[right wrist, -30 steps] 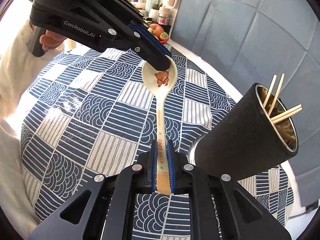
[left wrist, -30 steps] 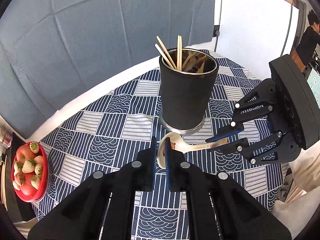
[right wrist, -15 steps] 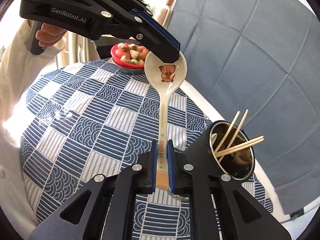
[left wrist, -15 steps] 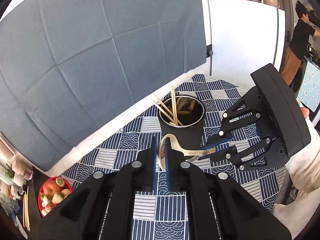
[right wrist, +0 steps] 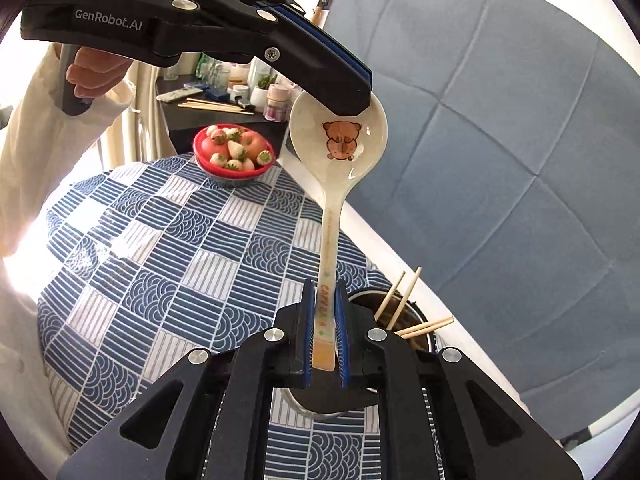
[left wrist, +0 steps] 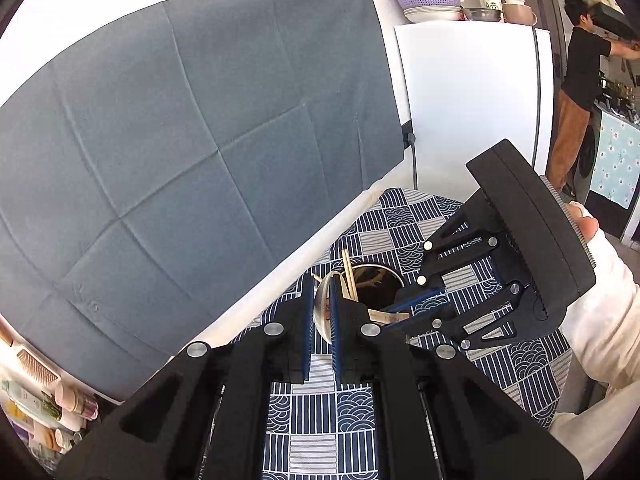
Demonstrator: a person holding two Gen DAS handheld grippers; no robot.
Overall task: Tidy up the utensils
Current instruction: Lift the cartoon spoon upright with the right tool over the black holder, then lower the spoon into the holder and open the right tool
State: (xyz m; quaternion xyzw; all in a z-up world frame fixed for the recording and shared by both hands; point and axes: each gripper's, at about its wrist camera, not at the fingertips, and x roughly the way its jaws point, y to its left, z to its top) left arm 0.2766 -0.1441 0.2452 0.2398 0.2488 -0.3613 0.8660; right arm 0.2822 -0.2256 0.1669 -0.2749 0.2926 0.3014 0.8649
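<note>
Both grippers angle downward w/ the spoon (right wrist: 338, 184) held above the desk (right wrist: 168, 248): left gripper (right wrist: 352, 98) clamps its bowl, right gripper (right wrist: 325, 336) clamps its handle end. Utensil cup (right wrist: 404, 320) w/ chopsticks (right wrist: 404, 294) sits just below-right of right gripper, near desk edge; open cloth to its left.

Both views bright, daylight. Right wrist view: strong light from the left, blowing out the patterned worktop (right wrist: 120, 240) edge and a pale sleeve (right wrist: 36, 152) to white. Small glint on the spoon (right wrist: 340, 148) bowl. Left wrist view: white wall above the grey backdrop (left wrist: 192, 128) overexposed; fridge (left wrist: 472, 100) flat white. Heavy fisheye bending at the edges, dark vignette in the corners. Focus sharp throughout, no motion blur. Shadows soft and faint.
</note>
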